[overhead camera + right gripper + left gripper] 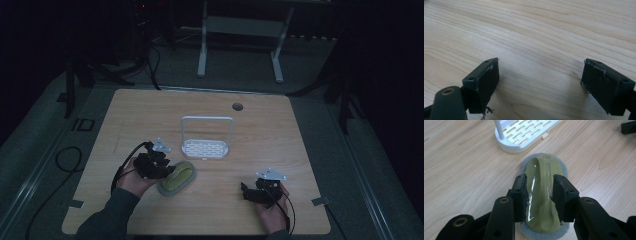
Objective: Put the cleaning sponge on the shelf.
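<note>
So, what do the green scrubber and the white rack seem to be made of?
The scrubber has a glossy olive-green handle, probably smooth plastic, since light glints on it. Its grey base looks fuzzy and matte, likely a felt or fibre pad. The rack looks like white moulded plastic: an even, semi-matte surface with neat slots.

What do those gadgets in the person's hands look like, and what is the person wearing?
Each hand holds a black tool, the left tool and the right tool, each topped by a grey three-cornered plate and trailing a black cable. Up close, both end in two blocky black jaws on arms with brass-coloured rivets. The left sleeve is dark.
</note>
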Demonstrator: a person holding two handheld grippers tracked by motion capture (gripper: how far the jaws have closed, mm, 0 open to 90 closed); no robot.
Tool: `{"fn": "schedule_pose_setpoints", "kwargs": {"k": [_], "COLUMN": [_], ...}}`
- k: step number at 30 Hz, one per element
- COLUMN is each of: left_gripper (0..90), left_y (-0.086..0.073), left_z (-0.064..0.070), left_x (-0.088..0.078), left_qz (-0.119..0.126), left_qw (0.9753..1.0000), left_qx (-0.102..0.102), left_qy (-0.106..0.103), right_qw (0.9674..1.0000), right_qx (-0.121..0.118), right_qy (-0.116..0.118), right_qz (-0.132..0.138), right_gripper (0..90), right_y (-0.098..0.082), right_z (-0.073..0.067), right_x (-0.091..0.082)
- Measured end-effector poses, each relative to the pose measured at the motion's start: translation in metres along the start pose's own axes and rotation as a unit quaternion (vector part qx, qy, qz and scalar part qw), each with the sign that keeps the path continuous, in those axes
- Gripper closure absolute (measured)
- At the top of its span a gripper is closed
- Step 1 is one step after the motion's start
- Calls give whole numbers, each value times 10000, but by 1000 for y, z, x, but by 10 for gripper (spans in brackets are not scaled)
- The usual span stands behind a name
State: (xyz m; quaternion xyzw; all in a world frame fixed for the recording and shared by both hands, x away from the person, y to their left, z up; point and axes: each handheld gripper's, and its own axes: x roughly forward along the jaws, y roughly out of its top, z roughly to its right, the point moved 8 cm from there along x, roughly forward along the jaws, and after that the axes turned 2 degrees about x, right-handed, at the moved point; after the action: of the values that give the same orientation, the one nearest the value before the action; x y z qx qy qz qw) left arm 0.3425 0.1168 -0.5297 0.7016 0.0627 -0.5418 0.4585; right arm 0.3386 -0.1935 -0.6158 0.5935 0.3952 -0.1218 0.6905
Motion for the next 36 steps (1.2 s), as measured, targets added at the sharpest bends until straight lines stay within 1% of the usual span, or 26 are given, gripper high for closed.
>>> {"fn": "schedule_pose_setpoints", "kwargs": {"k": [4,7,9,16,17,18,21,22,25,27,28,32,33,36], "left_gripper": [637,637,640,643,642,642,636,635,641,646,646,641,638,636], "left_y": [3,6,9,11,11,12,13,13,14,14,15,16,17,18], "left_z": [-2,-2,-2,-3,-3,-4,-4,-3,-2,-2,-1,-1,-1,-1], "left_x": [3,4,4,7,7,8,10,11,13,14,15,17,18,19], "left_qz": [-229,-336,-363,-627,-627,-709,-797,-829,-983,-1065,-1078,-1214,-1210,-1293], "left_qw": [9997,9994,9993,9979,9979,9973,9966,9963,9947,9938,9937,9919,9920,9908], "left_qx": [60,109,108,126,126,159,157,150,192,212,193,256,233,290], "left_qy": [-7,-10,-22,-93,-93,-91,-117,-155,-235,-250,-258,-256,-257,-261], "right_qw": [10000,10000,10000,10000,10000,10000,10000,10000,10000,10000,10000,10000,10000,10000], "right_qx": [-10,-15,-15,-14,-14,-16,-6,-5,-6,-4,-6,-5,-2,-4], "right_qy": [1,0,0,0,0,-2,1,1,1,1,1,2,1,1], "right_qz": [-2,4,4,4,4,3,1,0,-2,-2,-1,-2,-1,-2], "right_gripper": [143,143,143,143,143,143,143,143,143,143,143,143,143,143], "right_y": [0,0,0,0,0,0,0,0,0,0,0,0,0,0], "right_z": [0,0,0,0,0,0,0,0,0,0,0,0,0,0], "right_x": [0,0,0,0,0,0,0,0,0,0,0,0,0,0]}}
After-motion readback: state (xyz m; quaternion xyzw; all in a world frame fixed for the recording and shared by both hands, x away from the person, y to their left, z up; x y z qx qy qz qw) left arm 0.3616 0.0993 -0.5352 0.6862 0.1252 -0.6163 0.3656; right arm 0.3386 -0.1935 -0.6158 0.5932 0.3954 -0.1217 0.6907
